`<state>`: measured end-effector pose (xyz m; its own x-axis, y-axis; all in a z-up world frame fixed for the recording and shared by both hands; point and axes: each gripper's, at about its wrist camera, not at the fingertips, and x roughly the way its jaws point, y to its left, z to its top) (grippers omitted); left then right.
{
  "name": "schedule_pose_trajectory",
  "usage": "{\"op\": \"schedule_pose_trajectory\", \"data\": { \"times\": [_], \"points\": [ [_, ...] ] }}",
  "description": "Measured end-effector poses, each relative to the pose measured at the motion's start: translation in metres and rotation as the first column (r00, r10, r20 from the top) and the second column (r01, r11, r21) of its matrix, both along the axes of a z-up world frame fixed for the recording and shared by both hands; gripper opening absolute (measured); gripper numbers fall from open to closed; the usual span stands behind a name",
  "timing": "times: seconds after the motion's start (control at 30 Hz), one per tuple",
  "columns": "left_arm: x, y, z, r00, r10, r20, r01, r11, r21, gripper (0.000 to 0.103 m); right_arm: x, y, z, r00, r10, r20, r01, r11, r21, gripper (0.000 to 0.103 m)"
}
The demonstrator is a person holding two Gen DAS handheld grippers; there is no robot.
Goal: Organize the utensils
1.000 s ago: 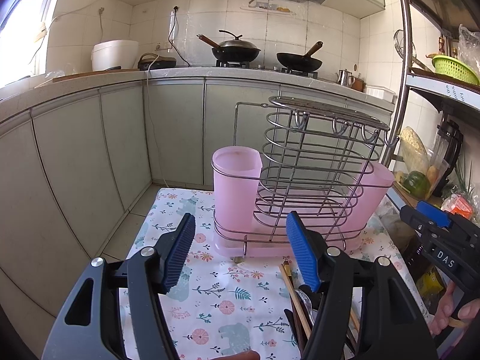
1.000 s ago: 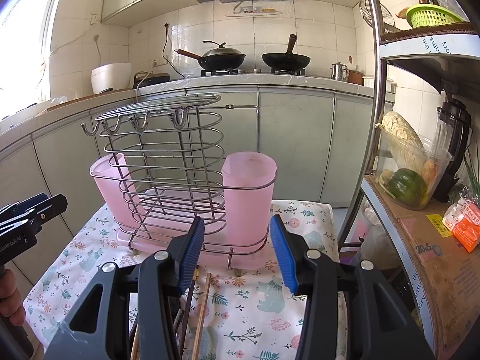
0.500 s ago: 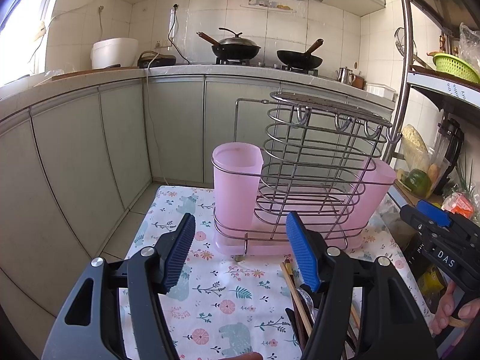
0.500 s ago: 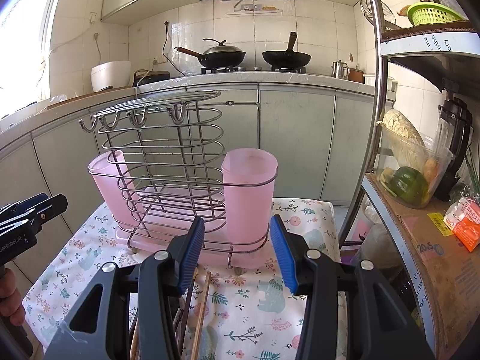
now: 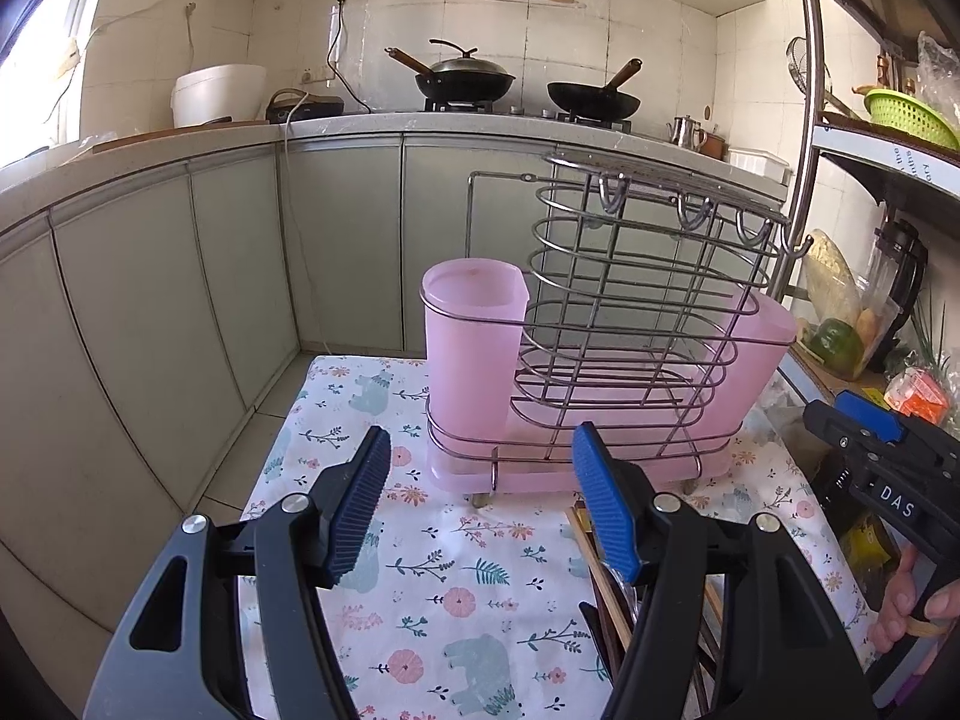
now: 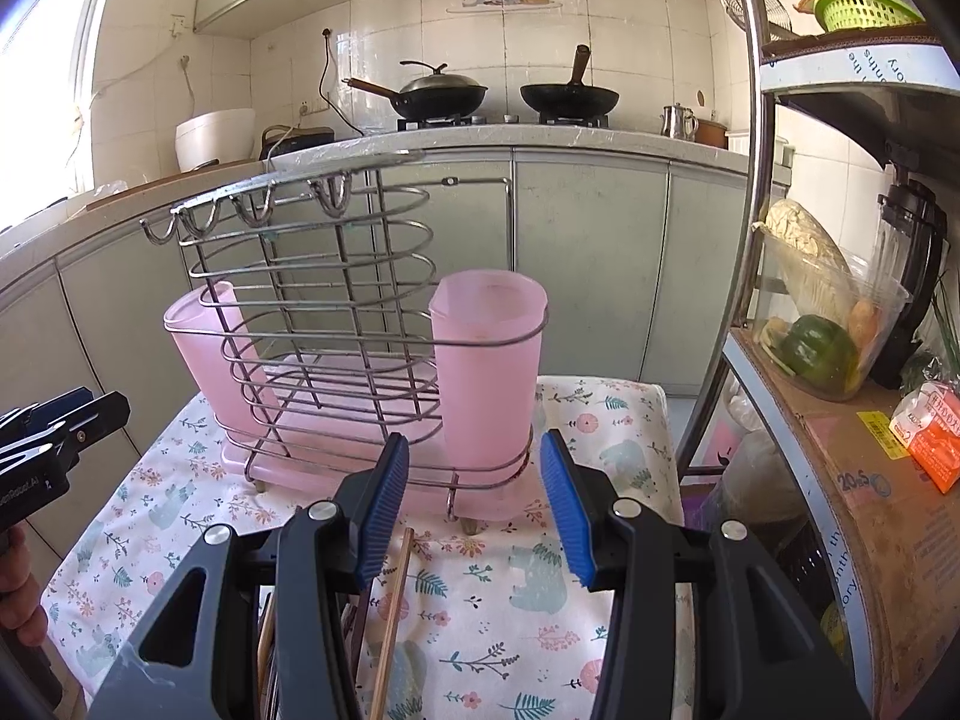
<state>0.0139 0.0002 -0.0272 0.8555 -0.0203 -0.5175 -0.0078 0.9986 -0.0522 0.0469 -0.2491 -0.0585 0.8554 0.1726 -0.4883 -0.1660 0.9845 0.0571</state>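
A wire utensil rack [image 5: 624,324] with two pink plastic cups [image 5: 474,354] stands on a floral-cloth table [image 5: 432,570]; it also shows in the right wrist view [image 6: 336,330]. Wooden chopsticks [image 5: 600,576] and other utensils lie on the cloth in front of it, partly hidden by my fingers; they also show in the right wrist view [image 6: 393,618]. My left gripper [image 5: 480,510] is open and empty, above the cloth before the rack. My right gripper [image 6: 474,510] is open and empty, before the right pink cup [image 6: 486,360].
Grey kitchen cabinets [image 5: 180,276] ring the table behind and to the left. A metal shelf unit [image 6: 840,360] with vegetables and a blender stands close on the right. Woks [image 5: 468,81] sit on the far counter.
Both views have shifted slightly; the rack sits a little higher and closer in frame. Both grippers stay open and empty.
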Motion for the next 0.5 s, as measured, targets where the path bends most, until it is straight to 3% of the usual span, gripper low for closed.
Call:
{"op": "schedule_pose_trajectory", "data": {
  "times": [0.17, 0.3, 0.33, 0.5],
  "points": [
    [0.005, 0.004, -0.014, 0.996, -0.047, -0.073, 0.046, 0.999, -0.021, 0.064, 0.006, -0.008, -0.013, 0.997, 0.014, -0.08, -0.012, 1.0, 0.02, 0.045],
    [0.014, 0.009, -0.028, 0.982, -0.092, -0.166, 0.076, 0.992, -0.104, 0.063, 0.013, -0.013, -0.028, 0.985, 0.043, -0.17, -0.032, 0.997, 0.07, 0.045],
    [0.017, 0.009, -0.03, 0.977, -0.103, -0.185, 0.081, 0.989, -0.126, 0.057, 0.015, -0.014, -0.032, 0.98, 0.05, -0.191, -0.034, 0.996, 0.084, 0.045],
    [0.03, 0.005, -0.047, 0.951, -0.156, -0.265, 0.101, 0.972, -0.211, 0.047, 0.024, -0.016, -0.051, 0.954, 0.097, -0.284, -0.053, 0.986, 0.158, 0.042]
  ]
}}
